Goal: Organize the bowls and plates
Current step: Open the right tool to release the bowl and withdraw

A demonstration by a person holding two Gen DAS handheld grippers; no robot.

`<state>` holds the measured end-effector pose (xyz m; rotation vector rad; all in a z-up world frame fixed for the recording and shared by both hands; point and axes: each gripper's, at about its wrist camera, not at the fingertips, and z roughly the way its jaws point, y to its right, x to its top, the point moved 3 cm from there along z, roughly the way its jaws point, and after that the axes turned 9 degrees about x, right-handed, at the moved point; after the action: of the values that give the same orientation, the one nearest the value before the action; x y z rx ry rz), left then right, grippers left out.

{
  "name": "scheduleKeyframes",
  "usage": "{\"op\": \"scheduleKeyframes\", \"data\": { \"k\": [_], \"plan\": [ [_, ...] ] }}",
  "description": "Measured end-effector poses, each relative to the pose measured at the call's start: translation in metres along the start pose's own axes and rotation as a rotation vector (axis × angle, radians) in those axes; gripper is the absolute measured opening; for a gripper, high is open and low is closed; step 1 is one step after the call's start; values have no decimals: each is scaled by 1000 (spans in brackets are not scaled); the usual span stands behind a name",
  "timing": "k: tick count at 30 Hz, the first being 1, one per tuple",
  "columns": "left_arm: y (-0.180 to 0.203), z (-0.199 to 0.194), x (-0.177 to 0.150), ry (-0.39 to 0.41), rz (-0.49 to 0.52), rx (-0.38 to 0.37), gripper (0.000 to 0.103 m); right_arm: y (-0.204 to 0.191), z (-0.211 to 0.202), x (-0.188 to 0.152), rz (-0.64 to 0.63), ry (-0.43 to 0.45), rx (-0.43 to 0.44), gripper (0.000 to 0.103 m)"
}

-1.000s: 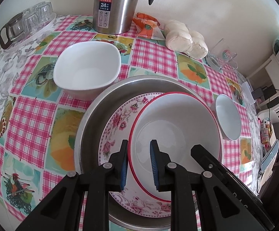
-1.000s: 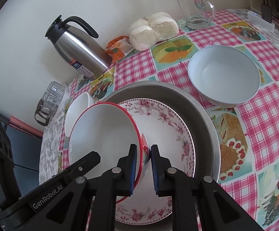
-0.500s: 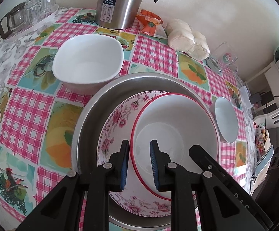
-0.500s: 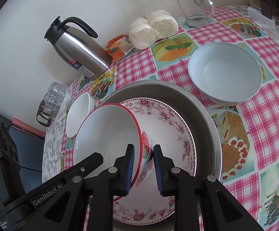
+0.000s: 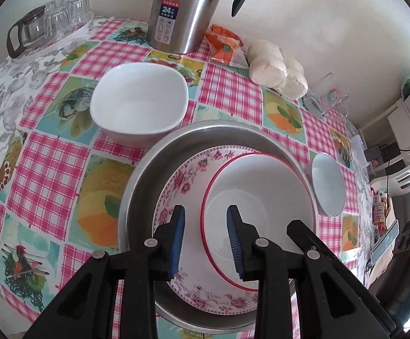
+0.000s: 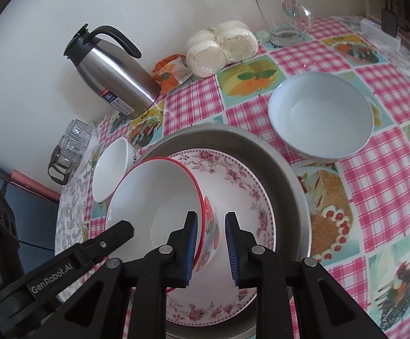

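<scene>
A red-rimmed white bowl rests on a floral plate inside a steel basin. My left gripper is open, its jaws on either side of the bowl's near-left rim. My right gripper is open, its jaws on either side of the bowl's right wall. A square white bowl stands left of the basin. A pale blue bowl stands right of it.
A steel thermos, an orange packet, bagged buns and a glass mug line the wall. A tray of glasses sits at the far left. The tablecloth is checked.
Both grippers have opened and let go of the red-rimmed bowl, which has settled lower onto the floral plate. Both have drawn back slightly.
</scene>
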<state>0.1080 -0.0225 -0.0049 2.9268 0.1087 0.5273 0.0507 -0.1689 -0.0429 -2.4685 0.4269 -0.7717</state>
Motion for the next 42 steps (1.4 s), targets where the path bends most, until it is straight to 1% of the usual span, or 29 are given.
{"op": "scheduleKeyframes", "data": {
  "k": [2,3,5,7,9,10,12,14,15,17,18,20,23,24,25,26,28,30,32,35,37,39,42],
  "plan": [
    [-1,-4,1,9,1,4,34,1,-4,1,-2,10,-6,23],
    [-1,-5,1,15,1,10,38,1,-6,1,-1,15,-7,23],
    [-4,-10,2,30,-1,28,45,1,-11,2,-4,29,-12,23],
    [-6,-14,2,38,-5,40,47,-2,-15,3,-15,41,-18,23],
    [-9,-17,3,43,-12,53,56,-4,-20,4,-27,52,-31,23],
    [-11,-18,3,44,-17,68,58,-4,-21,4,-32,54,-39,23],
    [-14,-20,3,45,-22,93,63,-6,-24,5,-42,59,-68,28],
    [-17,-22,3,48,-23,115,64,-7,-26,5,-53,64,-93,37],
    [-19,-22,3,47,-23,124,67,-7,-27,5,-58,66,-101,39],
    [-20,-21,2,42,-25,141,72,-9,-29,6,-73,71,-116,51],
    [-21,-20,2,39,-27,149,75,-10,-30,5,-82,74,-125,54],
    [-24,-18,2,30,-35,167,77,-13,-31,5,-102,77,-143,63],
    [-29,-16,1,23,-53,182,78,-15,-30,4,-118,77,-157,70],
    [-31,-16,1,24,-62,189,80,-15,-29,4,-119,74,-159,72],
    [-33,-16,2,28,-72,198,81,-14,-28,4,-117,70,-160,76],
    [-36,-17,3,34,-82,206,82,-13,-27,4,-114,67,-160,78],
    [-40,-19,4,46,-99,213,83,-13,-26,3,-115,61,-158,78],
    [-44,-20,5,54,-111,219,88,-13,-25,3,-121,59,-157,81],
    [-47,-21,6,63,-117,233,91,-14,-24,2,-125,63,-153,90],
    [-52,-22,9,77,-124,253,91,-15,-25,2,-131,70,-151,100],
    [-55,-24,9,95,-133,273,93,-15,-25,3,-135,76,-150,102],
    [-58,-26,10,117,-141,301,102,-15,-26,3,-138,82,-152,103],
    [-66,-30,12,138,-164,327,102,-16,-27,3,-148,94,-156,103]
  ]
}}
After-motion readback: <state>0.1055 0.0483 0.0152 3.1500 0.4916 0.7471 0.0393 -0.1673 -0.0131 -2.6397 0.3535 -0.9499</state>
